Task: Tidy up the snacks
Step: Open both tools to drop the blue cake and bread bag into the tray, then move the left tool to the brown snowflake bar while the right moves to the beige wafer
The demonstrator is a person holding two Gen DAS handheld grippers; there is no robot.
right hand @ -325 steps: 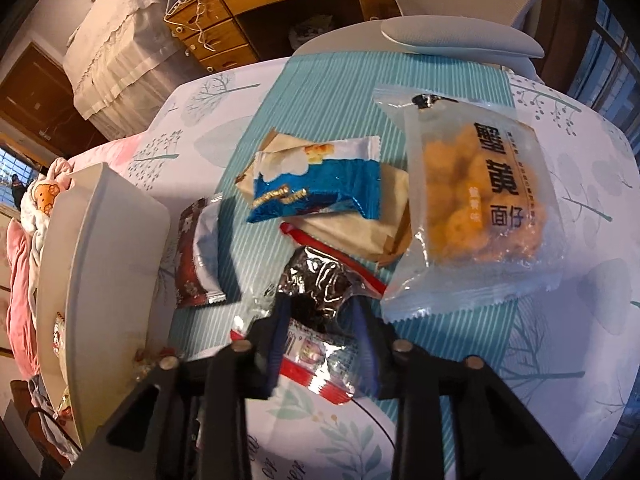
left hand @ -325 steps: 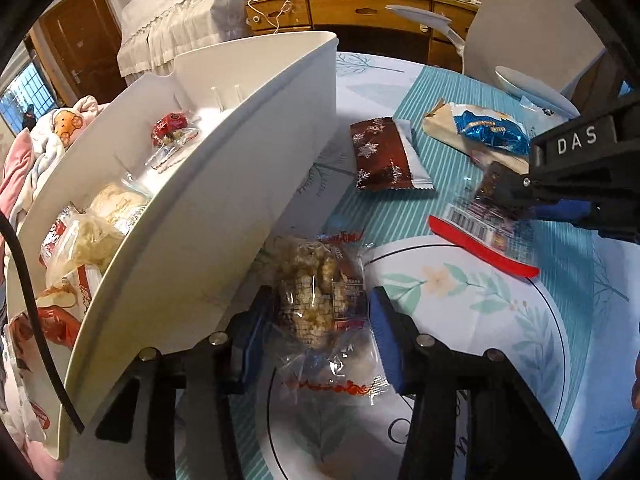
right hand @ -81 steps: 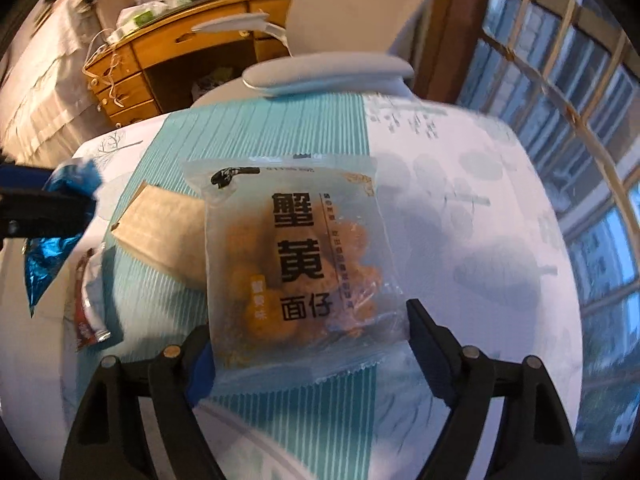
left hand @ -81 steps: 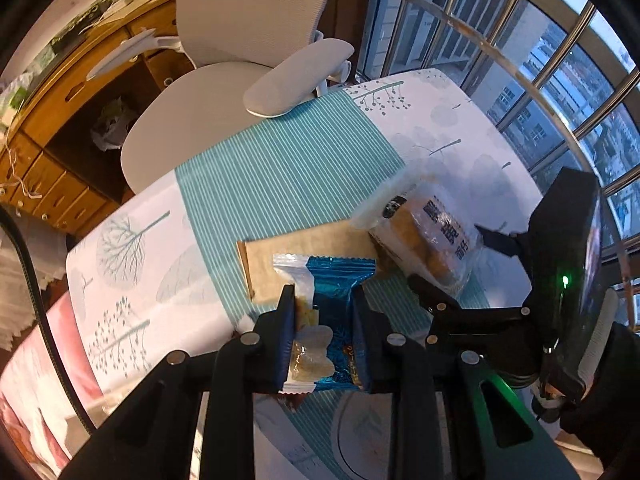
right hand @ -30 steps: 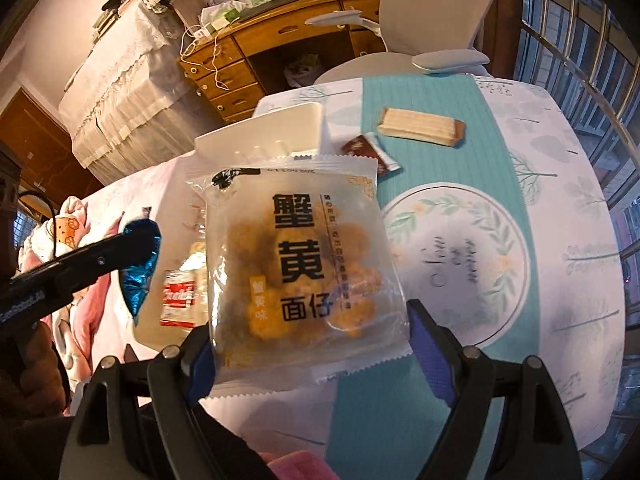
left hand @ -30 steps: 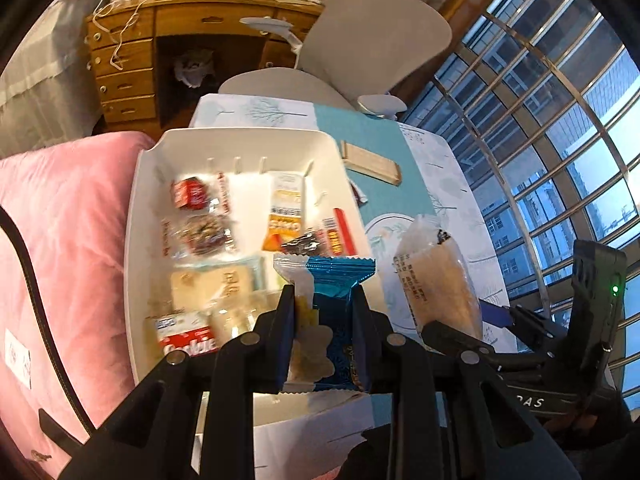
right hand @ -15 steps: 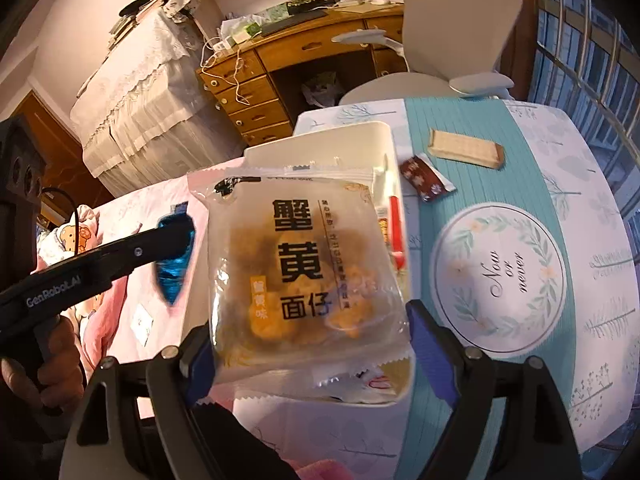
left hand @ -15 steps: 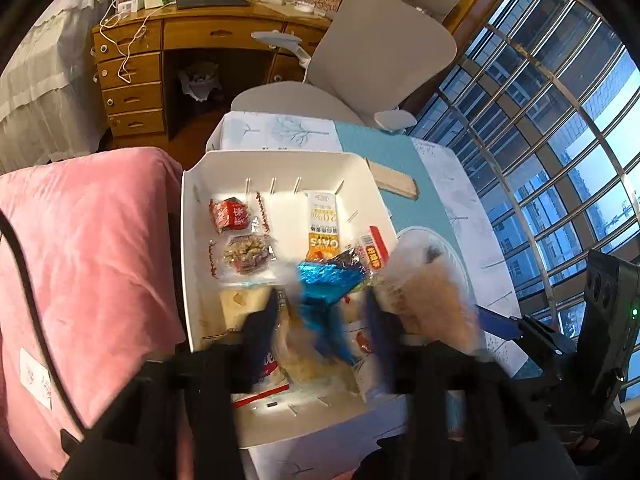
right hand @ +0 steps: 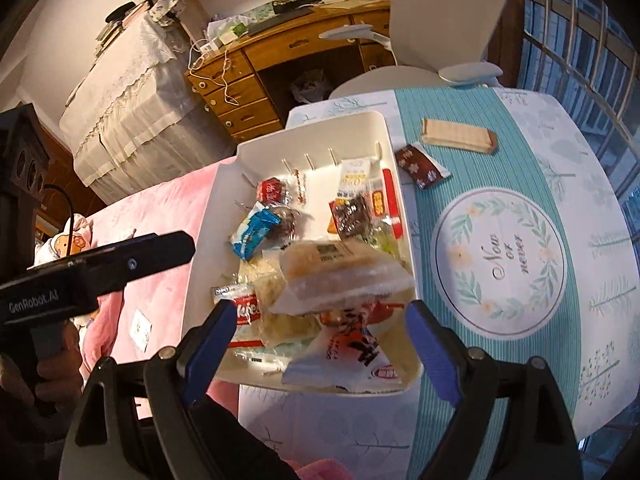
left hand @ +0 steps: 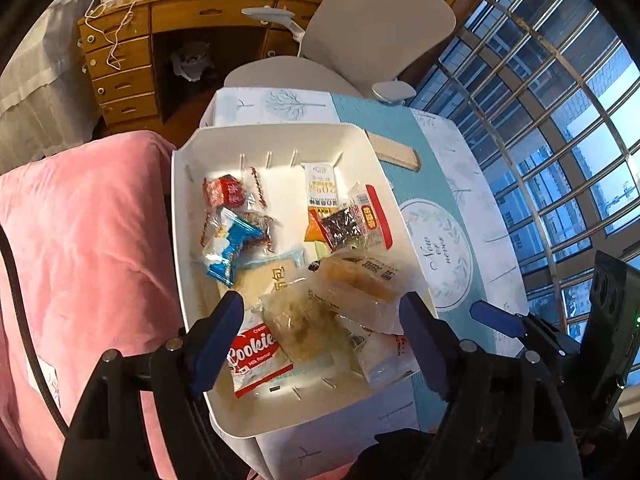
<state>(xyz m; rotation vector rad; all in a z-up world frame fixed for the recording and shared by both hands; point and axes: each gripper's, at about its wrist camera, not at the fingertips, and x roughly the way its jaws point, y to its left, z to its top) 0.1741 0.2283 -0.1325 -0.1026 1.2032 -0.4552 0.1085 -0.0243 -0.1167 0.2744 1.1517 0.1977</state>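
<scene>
Now both grippers hang above the white bin (left hand: 280,136), which sits at the table's (right hand: 560,152) edge beside a pink cushion (left hand: 88,232). Left gripper (left hand: 320,322): its jaws are opening and nothing is between the pads; the blue snack packet (left hand: 230,244) lies in the bin among other snacks. Right gripper (right hand: 318,326): jaws wide apart, gripping nothing; the clear bag of orange snacks (right hand: 340,272) rests on top of the pile in the bin. On the table remain a brown packet (right hand: 420,166) and a beige wafer pack (right hand: 460,136), near each other, outside the bin.

Snacks (left hand: 304,320) crowd the bin (left hand: 280,136); tablecloth (right hand: 560,184) beside lies open.
</scene>
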